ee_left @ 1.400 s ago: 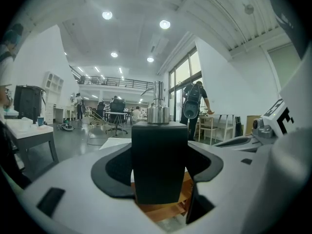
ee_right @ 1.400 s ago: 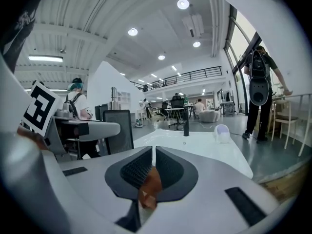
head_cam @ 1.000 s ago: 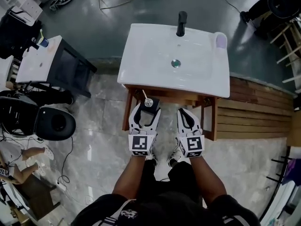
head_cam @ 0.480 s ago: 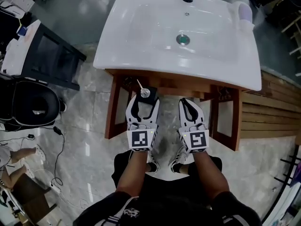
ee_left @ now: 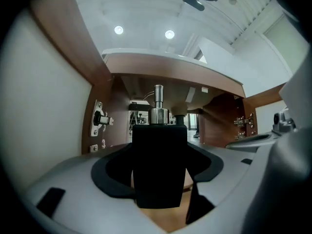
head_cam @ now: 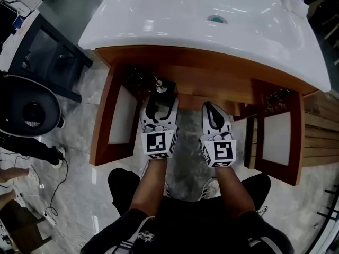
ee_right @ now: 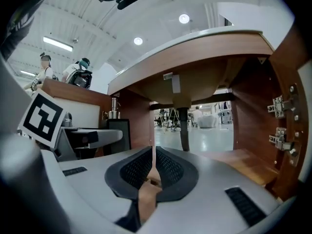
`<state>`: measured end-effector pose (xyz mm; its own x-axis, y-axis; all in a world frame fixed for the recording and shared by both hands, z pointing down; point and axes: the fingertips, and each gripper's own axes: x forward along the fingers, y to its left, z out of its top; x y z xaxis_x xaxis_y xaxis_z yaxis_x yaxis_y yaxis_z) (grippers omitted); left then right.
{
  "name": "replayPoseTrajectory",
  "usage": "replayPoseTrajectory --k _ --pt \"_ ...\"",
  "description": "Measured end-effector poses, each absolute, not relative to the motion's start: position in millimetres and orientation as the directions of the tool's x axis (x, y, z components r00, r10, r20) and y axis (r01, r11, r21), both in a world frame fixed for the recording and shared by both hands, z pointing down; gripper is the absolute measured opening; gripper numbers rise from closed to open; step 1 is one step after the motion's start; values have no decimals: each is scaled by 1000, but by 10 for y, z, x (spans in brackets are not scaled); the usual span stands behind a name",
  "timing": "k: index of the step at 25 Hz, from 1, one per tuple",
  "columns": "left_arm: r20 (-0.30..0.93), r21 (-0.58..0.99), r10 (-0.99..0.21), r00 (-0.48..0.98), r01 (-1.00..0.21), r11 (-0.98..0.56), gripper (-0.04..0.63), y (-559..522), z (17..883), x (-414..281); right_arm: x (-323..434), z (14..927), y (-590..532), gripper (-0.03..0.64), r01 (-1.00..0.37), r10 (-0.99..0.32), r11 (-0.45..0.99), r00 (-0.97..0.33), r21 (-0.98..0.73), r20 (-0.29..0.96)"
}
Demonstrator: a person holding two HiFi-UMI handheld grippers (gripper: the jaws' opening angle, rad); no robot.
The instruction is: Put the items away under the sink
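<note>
1. The left gripper (head_cam: 160, 102) has its jaws clamped on a black square-sided soap dispenser with a silver metal pump (head_cam: 161, 88). In the left gripper view the dark pads press on both flanks of the bottle (ee_left: 160, 165), and it stands upright with the pump on top.
2. The dispenser is held at the front opening of the brown wooden vanity cabinet (head_cam: 212, 70), on its left side, just below the white ceramic sink basin (head_cam: 175, 20). It may be hanging above the cabinet floor or resting on it; the bottle's base is hidden behind the jaws.
3. The right gripper (head_cam: 213, 111) is just beside the left one, level with it and pointing into the same opening. Its jaws are together, with the ribbed black pads meeting along a thin line (ee_right: 152, 155).
4. Both cabinet doors stand open: the left door (head_cam: 114, 120) swings out beside the left gripper, and the right door (head_cam: 276, 139) is well out to the right.
5. Silver hinges show on the inner walls, one set near the left gripper (ee_left: 100, 120) and one near the right gripper (ee_right: 280, 106).
6. A dark drain pipe (ee_right: 184, 130) drops from the underside of the basin, straight ahead of the right gripper.
7. The person crouches on the grey marbled floor (head_cam: 79, 157), with both forearms reaching forward.
</note>
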<state>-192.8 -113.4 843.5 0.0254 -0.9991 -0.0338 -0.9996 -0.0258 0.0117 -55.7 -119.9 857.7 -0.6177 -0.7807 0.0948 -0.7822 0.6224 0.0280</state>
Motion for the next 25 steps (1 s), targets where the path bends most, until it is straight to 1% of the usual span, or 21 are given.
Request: replayPoseTrajectory --k 9,17,25 --pt "-47 64 -999 4 -998 -7 310 -1459 8563 -1974 -516 8787 -1107 25 -767 -767 641 -637 39 74" --pt "-43 37 -999 -3 -999 2 310 -1854 8554 -1976 -430 8835 -1009 25 -760 -760 649 -645 40 72" --pt "-26 5 -999 -28 -1000 27 310 -2105 8577 -2028 -306 8894 -1070 25 -773 -770 634 -630 18 99"
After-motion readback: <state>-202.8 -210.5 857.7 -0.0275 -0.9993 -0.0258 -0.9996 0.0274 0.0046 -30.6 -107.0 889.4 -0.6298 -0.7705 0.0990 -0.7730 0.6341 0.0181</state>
